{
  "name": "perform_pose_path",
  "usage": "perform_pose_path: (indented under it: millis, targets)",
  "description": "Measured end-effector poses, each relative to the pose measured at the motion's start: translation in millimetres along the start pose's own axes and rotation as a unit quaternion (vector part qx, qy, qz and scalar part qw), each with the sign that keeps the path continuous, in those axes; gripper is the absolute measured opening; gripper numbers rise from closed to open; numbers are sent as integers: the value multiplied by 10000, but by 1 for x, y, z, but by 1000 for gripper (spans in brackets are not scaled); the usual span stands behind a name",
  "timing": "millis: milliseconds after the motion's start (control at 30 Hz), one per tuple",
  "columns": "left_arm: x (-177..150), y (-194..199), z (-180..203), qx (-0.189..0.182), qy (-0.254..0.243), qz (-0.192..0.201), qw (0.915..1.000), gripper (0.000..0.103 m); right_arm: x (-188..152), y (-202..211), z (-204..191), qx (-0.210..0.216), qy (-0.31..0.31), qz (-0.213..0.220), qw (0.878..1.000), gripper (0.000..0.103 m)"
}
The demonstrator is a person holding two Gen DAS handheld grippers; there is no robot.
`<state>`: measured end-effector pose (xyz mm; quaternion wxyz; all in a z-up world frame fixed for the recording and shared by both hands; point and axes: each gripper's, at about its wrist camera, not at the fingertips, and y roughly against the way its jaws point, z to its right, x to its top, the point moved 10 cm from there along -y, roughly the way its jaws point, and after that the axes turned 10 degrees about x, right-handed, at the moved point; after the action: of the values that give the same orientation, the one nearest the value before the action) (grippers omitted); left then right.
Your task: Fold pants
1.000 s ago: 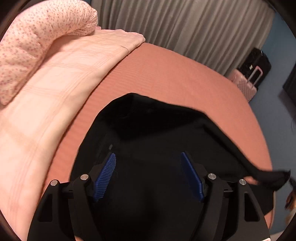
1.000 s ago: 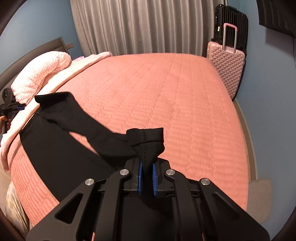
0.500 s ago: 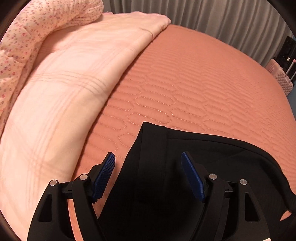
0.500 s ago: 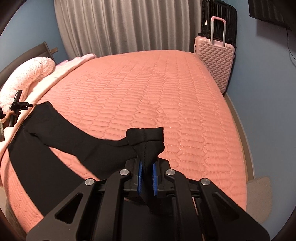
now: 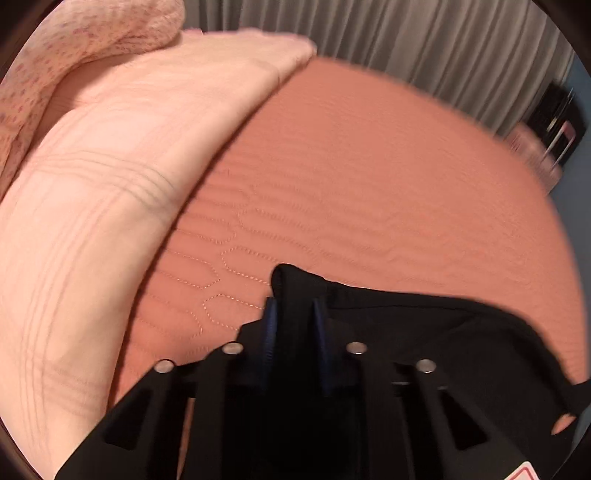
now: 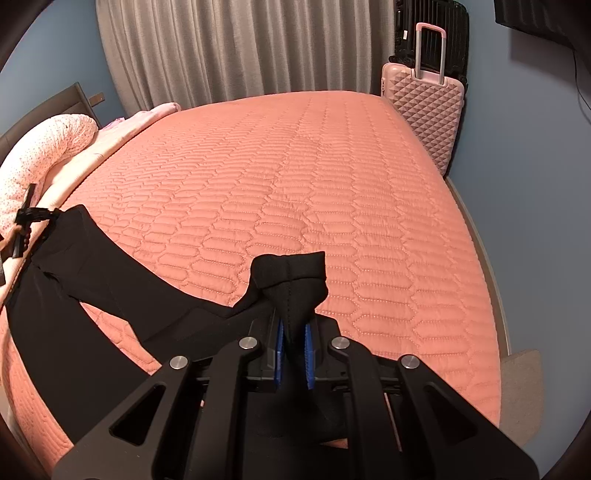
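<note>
Black pants (image 6: 92, 280) lie stretched across the near side of an orange quilted bed (image 6: 295, 177). My right gripper (image 6: 293, 332) is shut on the bunched leg end (image 6: 291, 273), held just above the bed. My left gripper (image 5: 293, 314) is shut on the waist end (image 5: 295, 284) of the pants (image 5: 443, 325), beside the pink blanket. The left gripper also shows small at the left edge of the right wrist view (image 6: 26, 221), at the pants' far end.
A pale pink folded blanket (image 5: 110, 192) and a floral pillow (image 5: 92, 40) lie along the head of the bed. A pink suitcase (image 6: 424, 107) and a black one (image 6: 432, 33) stand by grey curtains (image 6: 240, 48). The bed's right edge drops to the floor (image 6: 521, 387).
My left gripper has closed on the waist end of the pants; it was open around it before. The right gripper keeps its hold on the leg end and has barely moved.
</note>
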<state>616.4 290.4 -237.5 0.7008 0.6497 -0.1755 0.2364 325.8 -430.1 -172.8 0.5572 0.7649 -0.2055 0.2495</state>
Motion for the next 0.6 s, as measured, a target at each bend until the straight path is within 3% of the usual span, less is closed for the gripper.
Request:
perform_pose_path:
  millis: [100,167,233,300,367,400,500,533,600]
  targets:
    - [-7,69,-1,-590,71,589,9965,12,6,18,-6,120,28,147,9998,8]
    - [-25,108,0,-634,-138,605,9961,12,13,33,-11,206,2,290,9994,8]
    - [-44,151,1,-704,-305,760,9942,0,19,54,-18,317,24,480,9983,8]
    - [-69,215,-4,-1049,-188,1071,9885,0,22,74,-27,439,91,645,9969,8]
    - [-92,256,-11,-1083,-212,1102,9878,0,23,99,-35,570,153,814,9949,8]
    - [-106,268,-15,-1078,-211,1042,9885,0,23,108,-38,634,155,876,9940,8]
    - [-149,272,-23,-450,-543,627,9955,0,15,116,-43,678,148,828,9941,8]
    - [-153,266,-22,-331,-577,527,9964,5,13,113,-43,696,106,806,9943,8]
    - [-145,246,-9,-300,-582,487,9967,30,12,106,-45,708,53,794,9943,8]
